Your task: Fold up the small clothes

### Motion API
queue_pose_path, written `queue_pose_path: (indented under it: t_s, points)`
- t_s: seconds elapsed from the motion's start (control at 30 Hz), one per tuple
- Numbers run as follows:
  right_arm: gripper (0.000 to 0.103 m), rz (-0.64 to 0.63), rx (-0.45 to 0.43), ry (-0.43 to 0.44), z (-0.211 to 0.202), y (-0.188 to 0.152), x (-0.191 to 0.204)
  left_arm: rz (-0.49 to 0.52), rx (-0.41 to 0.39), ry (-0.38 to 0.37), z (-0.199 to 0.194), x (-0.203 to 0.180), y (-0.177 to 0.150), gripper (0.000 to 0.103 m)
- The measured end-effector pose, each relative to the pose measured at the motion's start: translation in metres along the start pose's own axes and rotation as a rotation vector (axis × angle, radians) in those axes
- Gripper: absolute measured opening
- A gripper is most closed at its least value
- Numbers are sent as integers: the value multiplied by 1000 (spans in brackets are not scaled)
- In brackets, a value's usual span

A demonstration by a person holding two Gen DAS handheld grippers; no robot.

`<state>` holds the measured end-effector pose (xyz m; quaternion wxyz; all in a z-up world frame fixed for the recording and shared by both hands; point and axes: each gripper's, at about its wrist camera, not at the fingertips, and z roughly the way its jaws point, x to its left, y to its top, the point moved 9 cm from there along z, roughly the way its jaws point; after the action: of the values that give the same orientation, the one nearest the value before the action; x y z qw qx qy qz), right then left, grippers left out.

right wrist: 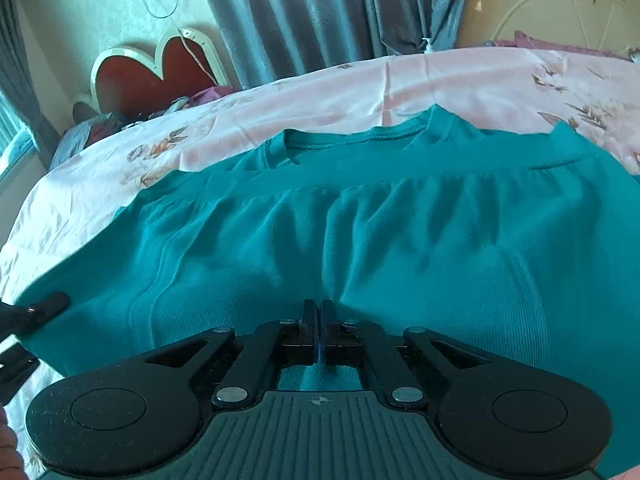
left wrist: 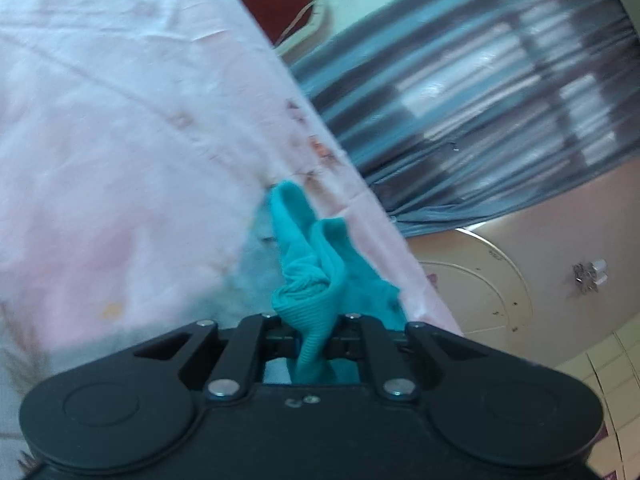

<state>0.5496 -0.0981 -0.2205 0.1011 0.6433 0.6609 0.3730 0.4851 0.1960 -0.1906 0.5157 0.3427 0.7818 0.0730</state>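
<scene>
A teal ribbed-knit top (right wrist: 360, 240) lies spread on the bed's pale pink floral sheet (right wrist: 320, 92), its round neckline toward the heart-shaped red headboard (right wrist: 152, 76) and grey-blue pleated curtains (right wrist: 300, 12). The cloth is soft and puckers into shallow ridges fanning away from the right gripper (right wrist: 319, 320), whose black jaws are pressed together with the fabric's near edge pinched between them, the tool tilted down toward the sheet. The left gripper (left wrist: 310, 332) is closed tight on a bunched, twisted fold of the same top (left wrist: 316, 264), the ribbed knit squeezed into a narrow neck between its jaws, beside the sheet's edge (left wrist: 120, 120).
</scene>
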Motion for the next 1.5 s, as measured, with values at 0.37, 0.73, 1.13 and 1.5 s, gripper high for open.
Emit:
queue_pose_path:
  t_s: [0.37,0.73,1.13,1.5]
  points:
    - [0,351,-203,132,-68,32,-70,303,62,-38,9,-104,-23,8]
    - [0,466,-320,90,-188,37,-243,726,407,-179,81,-296,-258,25]
    - [41,327,-115,260,-164,24,-250,713,294,65,98,-222,-185,23]
    - [41,318,60,298,-96,10,-242,659,363,108,115,-177,-192,12]
